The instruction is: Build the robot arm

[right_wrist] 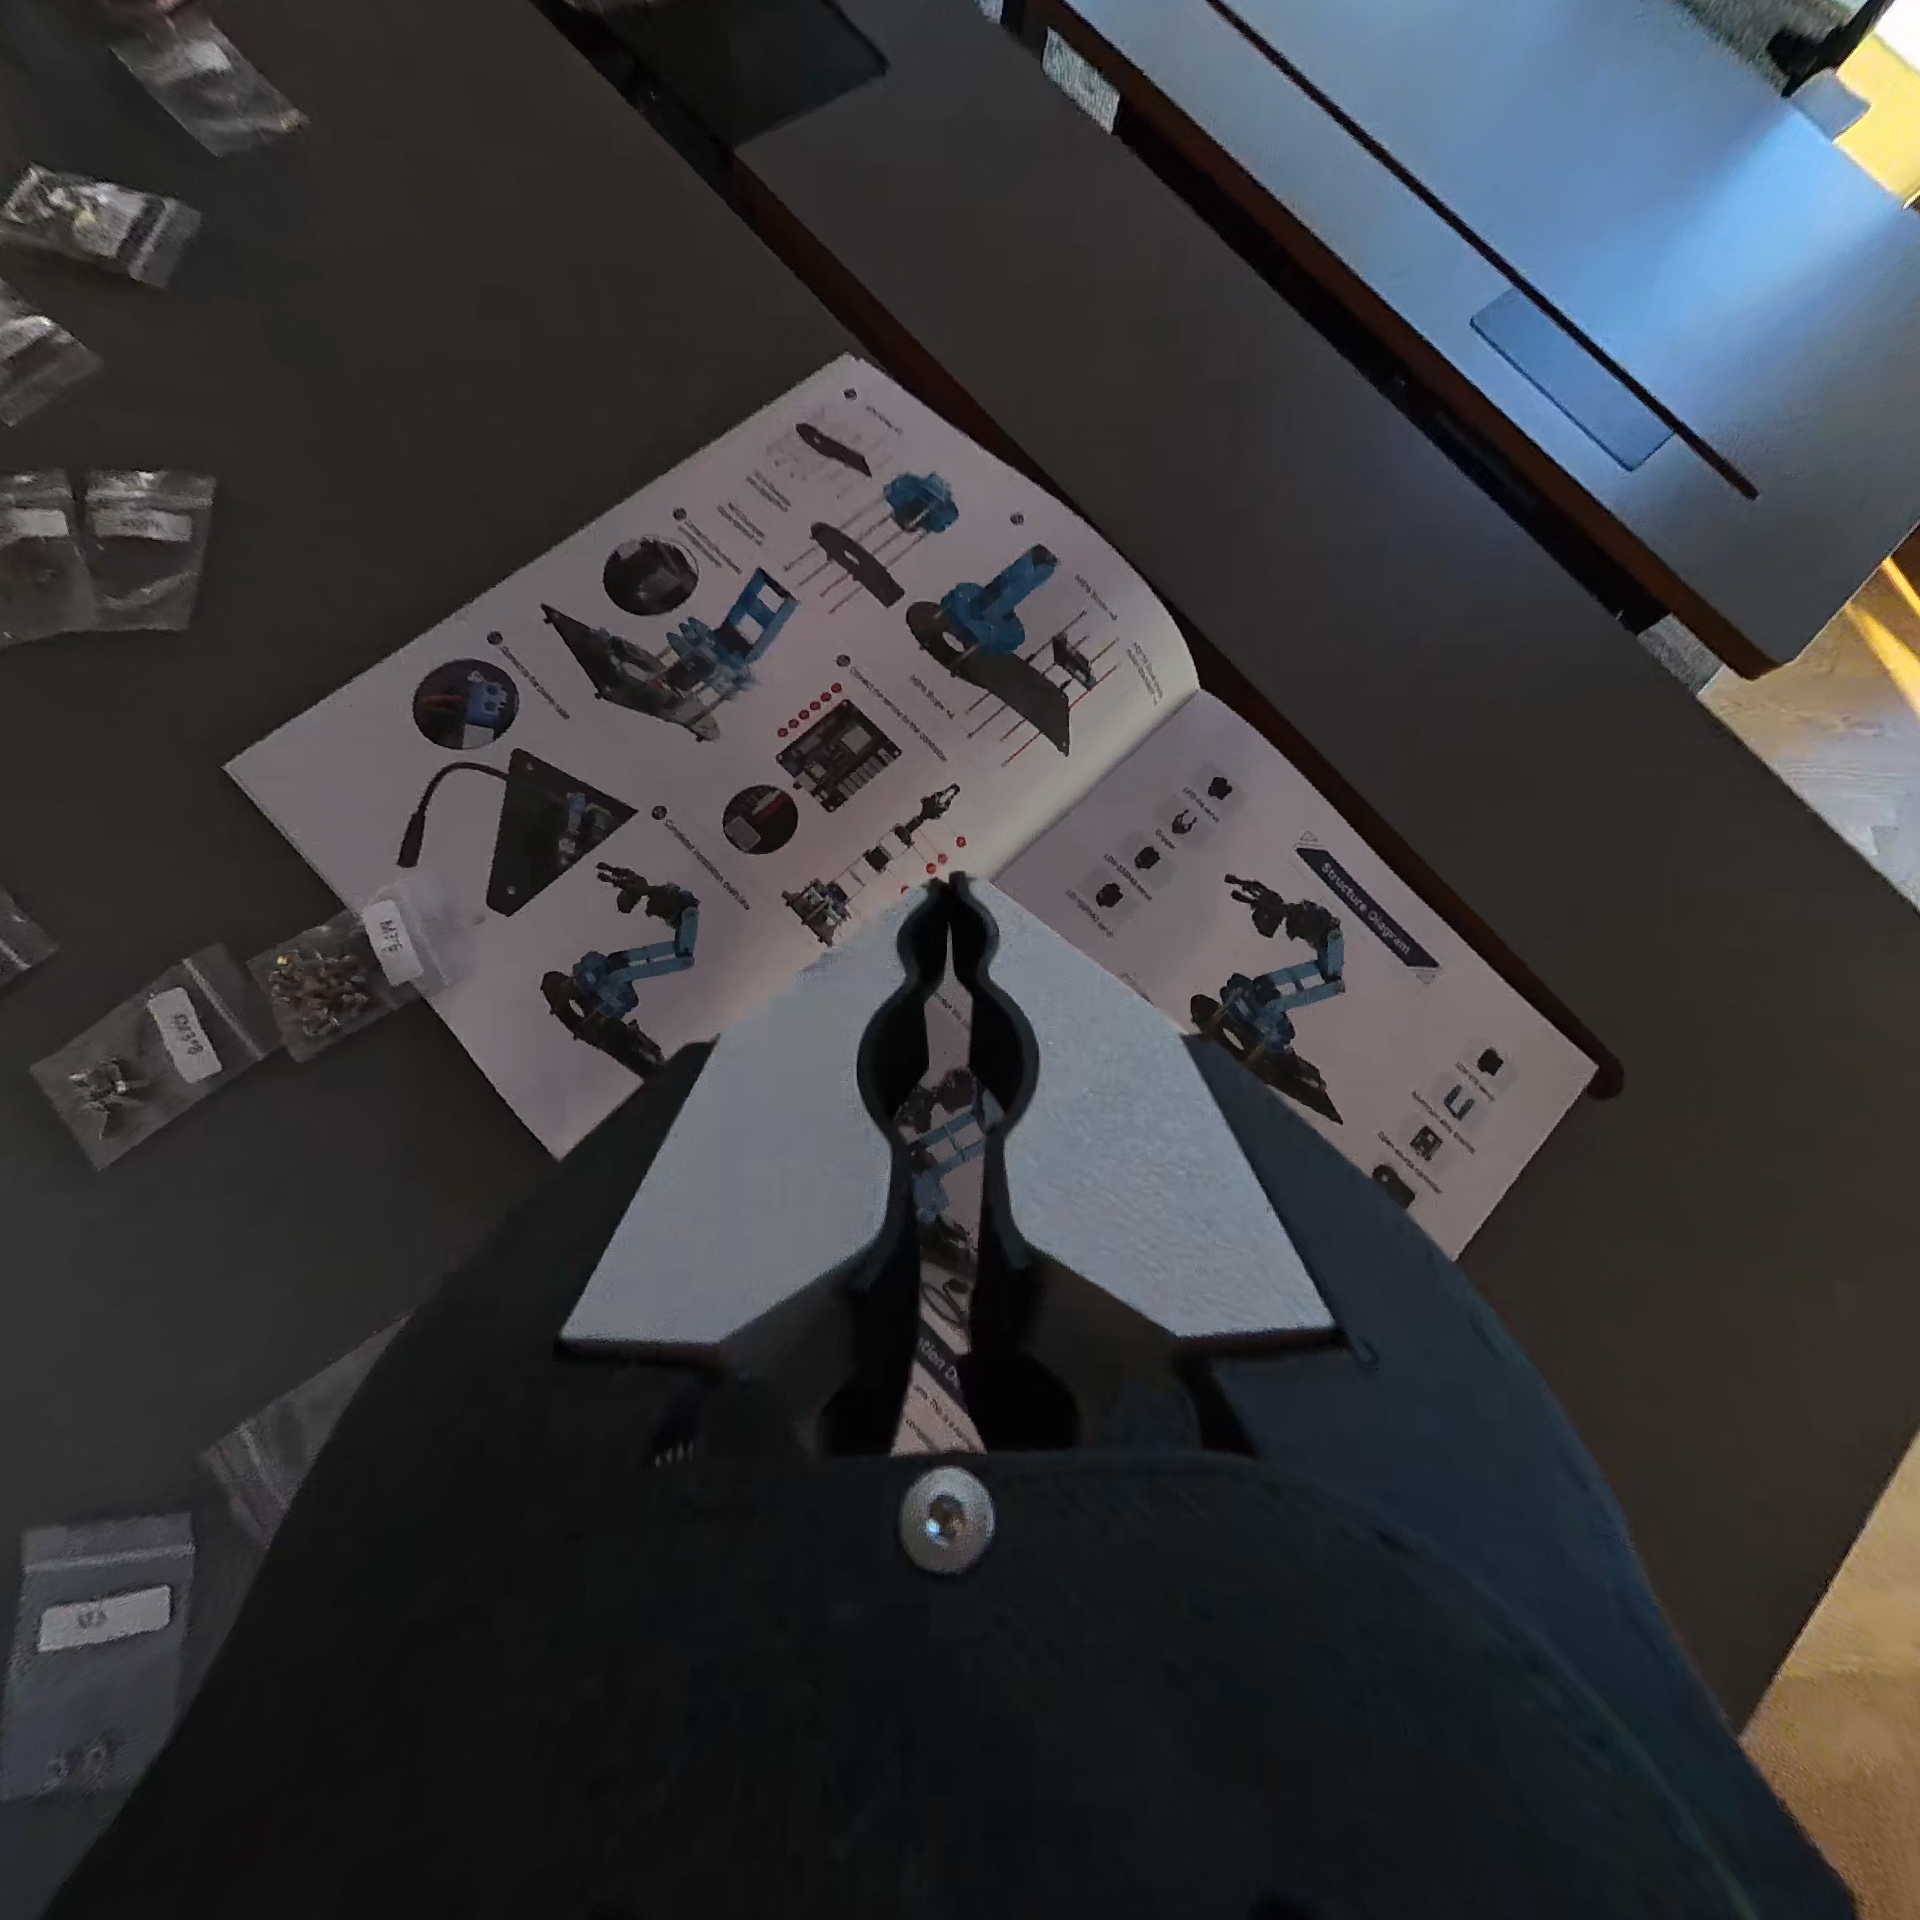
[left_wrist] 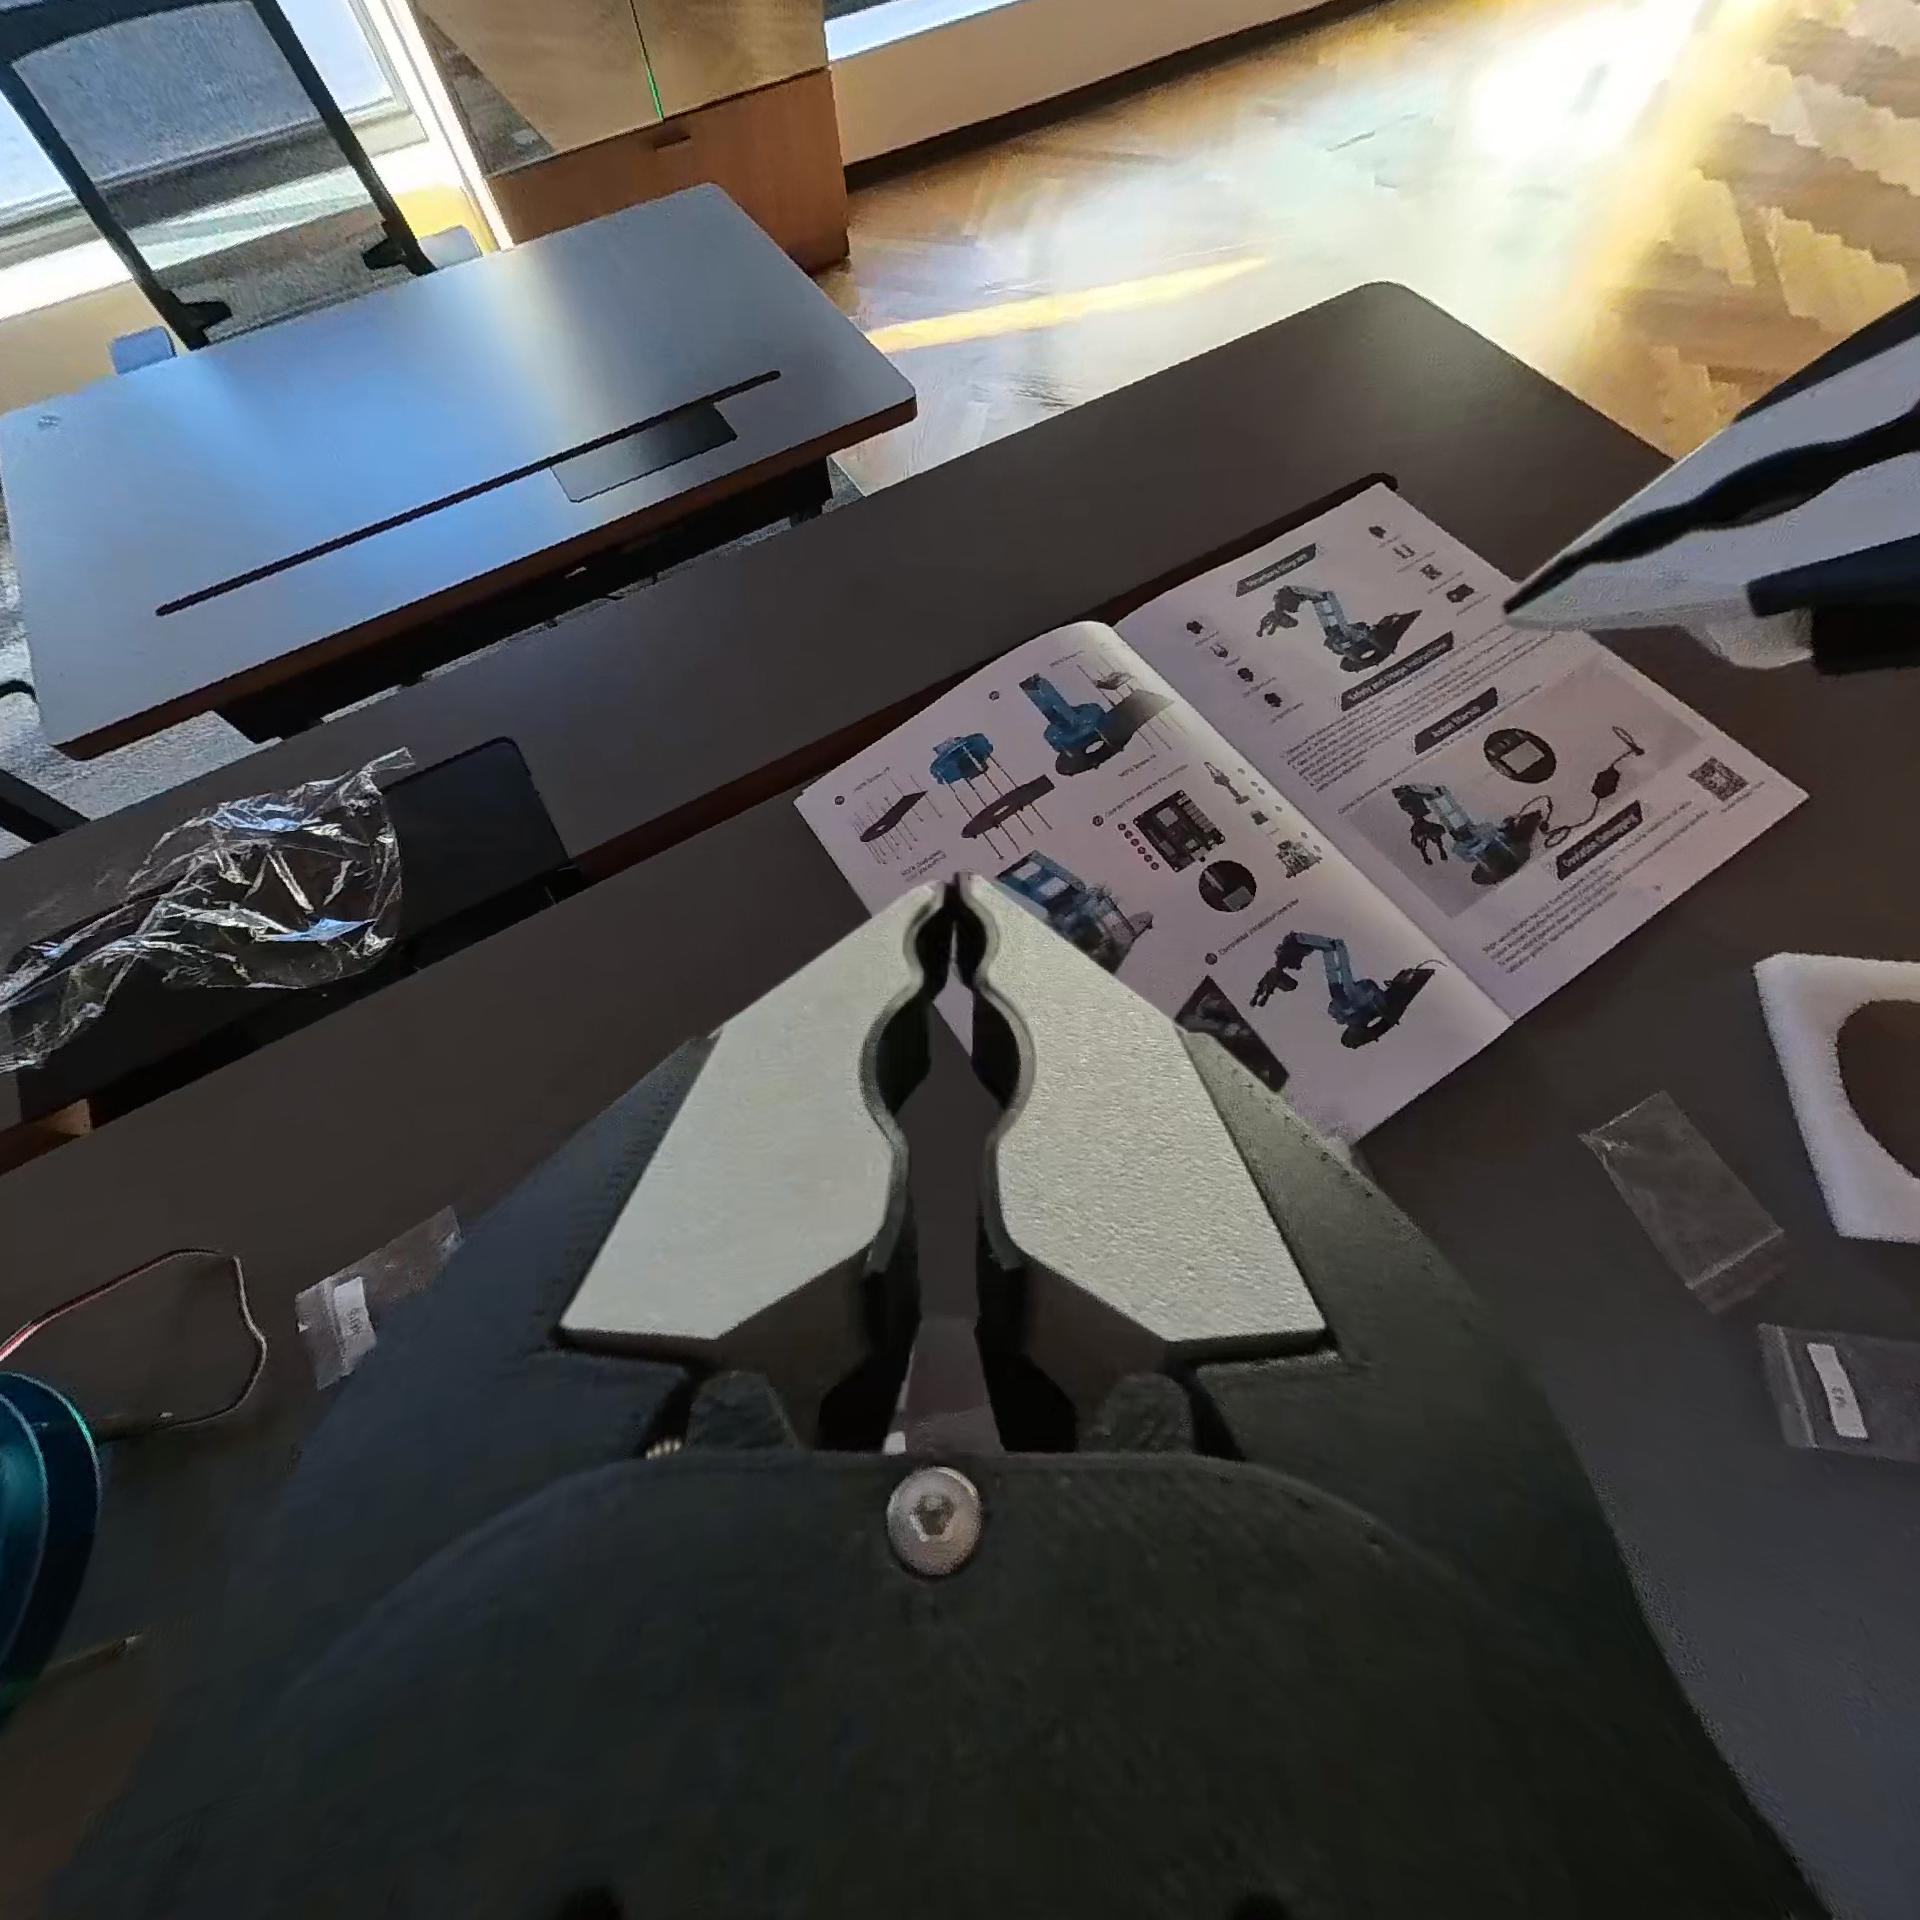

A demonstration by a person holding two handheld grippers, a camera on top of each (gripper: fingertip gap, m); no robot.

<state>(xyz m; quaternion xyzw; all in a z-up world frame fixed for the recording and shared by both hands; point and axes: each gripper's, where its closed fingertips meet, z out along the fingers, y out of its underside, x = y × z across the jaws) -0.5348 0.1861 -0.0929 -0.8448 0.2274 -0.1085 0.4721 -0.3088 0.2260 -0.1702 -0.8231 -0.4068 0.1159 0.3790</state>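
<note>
Two claws show in the left wrist view: the left claw [left_wrist: 954, 883], its tips pressed together on nothing, hangs above the dark counter [left_wrist: 623, 1039] just at the near edge of an open booklet [left_wrist: 1299, 790], which lies flat with its picture pages up, probably so it can be read while parts are sorted. The right claw [left_wrist: 1527, 608] reaches in from the upper right, slanting down over the booklet's far page; its tips look closed, with nothing visible between them. Crumpled clear wrap [left_wrist: 208, 894] lies well to the left, a white foam piece [left_wrist: 1808, 1091] to the right, and small clear bags [left_wrist: 1683, 1195] lie scattered in front, spread singly as if for easy picking. A thin wire [left_wrist: 234, 1309] curls at the left edge. From the right wrist view, the right claw [right_wrist: 954, 885] points down over the booklet's [right_wrist: 727, 727] spine, tips meeting and gripping nothing; whether it touches the paper cannot be told. A bag of small brass-coloured screws [right_wrist: 322, 987] overlaps the booklet's corner, with more bags [right_wrist: 145, 1049] lined up along the left of the counter [right_wrist: 1195, 416].
</note>
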